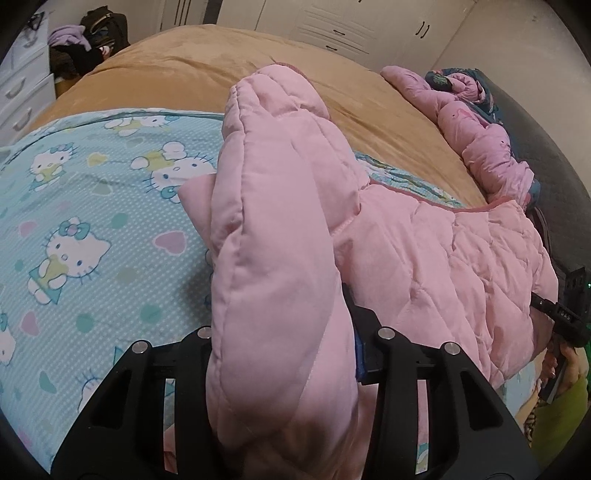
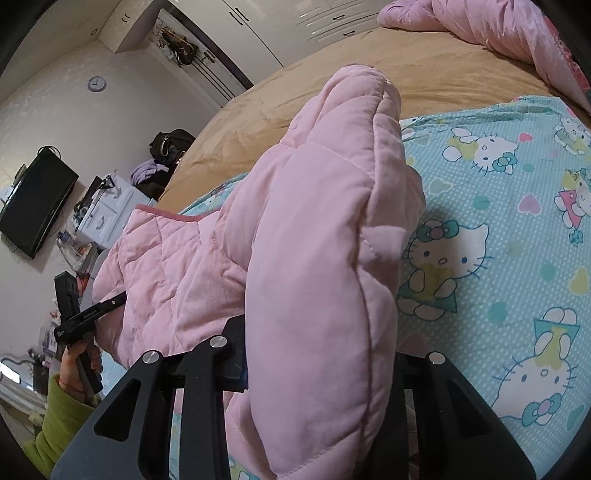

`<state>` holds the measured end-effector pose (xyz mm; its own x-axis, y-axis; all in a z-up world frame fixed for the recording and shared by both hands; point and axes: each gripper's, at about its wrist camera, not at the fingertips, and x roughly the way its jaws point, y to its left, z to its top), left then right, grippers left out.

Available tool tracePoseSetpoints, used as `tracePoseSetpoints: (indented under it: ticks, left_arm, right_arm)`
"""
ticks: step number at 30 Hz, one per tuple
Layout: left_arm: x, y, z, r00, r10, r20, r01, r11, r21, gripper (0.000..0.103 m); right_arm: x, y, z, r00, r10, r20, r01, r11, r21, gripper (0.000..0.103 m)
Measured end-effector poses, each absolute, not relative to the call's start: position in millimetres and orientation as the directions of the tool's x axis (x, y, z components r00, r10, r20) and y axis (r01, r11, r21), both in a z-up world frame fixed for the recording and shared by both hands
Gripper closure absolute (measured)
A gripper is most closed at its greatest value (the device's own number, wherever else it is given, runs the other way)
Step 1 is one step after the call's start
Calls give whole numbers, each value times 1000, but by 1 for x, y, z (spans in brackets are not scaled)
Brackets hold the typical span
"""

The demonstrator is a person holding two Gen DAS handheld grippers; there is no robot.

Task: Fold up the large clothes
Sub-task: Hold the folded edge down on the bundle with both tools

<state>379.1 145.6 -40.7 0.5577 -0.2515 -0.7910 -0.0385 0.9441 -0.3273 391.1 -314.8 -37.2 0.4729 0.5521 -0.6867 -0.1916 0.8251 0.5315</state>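
A pink quilted padded garment (image 1: 424, 251) lies on a light blue Hello Kitty sheet (image 1: 85, 206) on the bed. My left gripper (image 1: 284, 354) is shut on a thick fold of it that stands up between the fingers. My right gripper (image 2: 317, 365) is shut on another thick fold of the same pink garment (image 2: 317, 229), lifted above the sheet (image 2: 498, 229). The fabric hides the fingertips in both views. The other gripper shows at the edge of each view, right (image 1: 565, 317) and left (image 2: 85, 317).
A tan blanket (image 1: 207, 70) covers the far half of the bed. A second pink quilted garment (image 1: 476, 125) is bunched at the far right. White drawers (image 1: 22, 92) and dark bags (image 1: 99, 29) stand beyond the bed. A black TV (image 2: 37, 203) hangs on the wall.
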Motion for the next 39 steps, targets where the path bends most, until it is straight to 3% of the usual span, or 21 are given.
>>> tracePoseSetpoints:
  ticks: [39]
  left_arm:
    - [306,165,-45,556,-273,-785,-33,937,-349,69]
  right_arm:
    - [363,-326,-46,431,563,-705,-235,825,515,72]
